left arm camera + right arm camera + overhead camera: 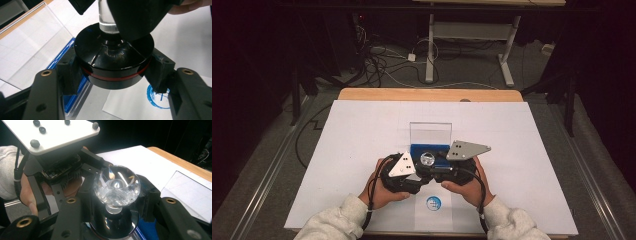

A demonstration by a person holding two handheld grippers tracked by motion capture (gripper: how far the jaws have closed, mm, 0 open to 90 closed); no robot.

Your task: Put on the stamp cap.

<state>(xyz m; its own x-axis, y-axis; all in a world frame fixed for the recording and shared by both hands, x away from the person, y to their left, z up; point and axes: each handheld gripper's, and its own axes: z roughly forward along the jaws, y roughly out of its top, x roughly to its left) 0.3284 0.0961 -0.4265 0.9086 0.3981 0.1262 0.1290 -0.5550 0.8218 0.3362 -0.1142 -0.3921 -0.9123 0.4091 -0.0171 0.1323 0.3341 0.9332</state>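
A faceted crystal ball stands on a short clear stem over a round black base with a red ring around it. My left gripper is shut on that base, one pad pressed to each side. My right gripper is shut on the ball from the other side, and its dark jaw covers the stem's top in the left gripper view. In the high view both grippers, left and right, meet at the ball, held just above the table's near middle.
A blue case with an upright clear lid stands right behind the ball. A white sheet covers the wooden table, with a round blue mark near the front edge. Cables and a desk frame lie on the floor beyond.
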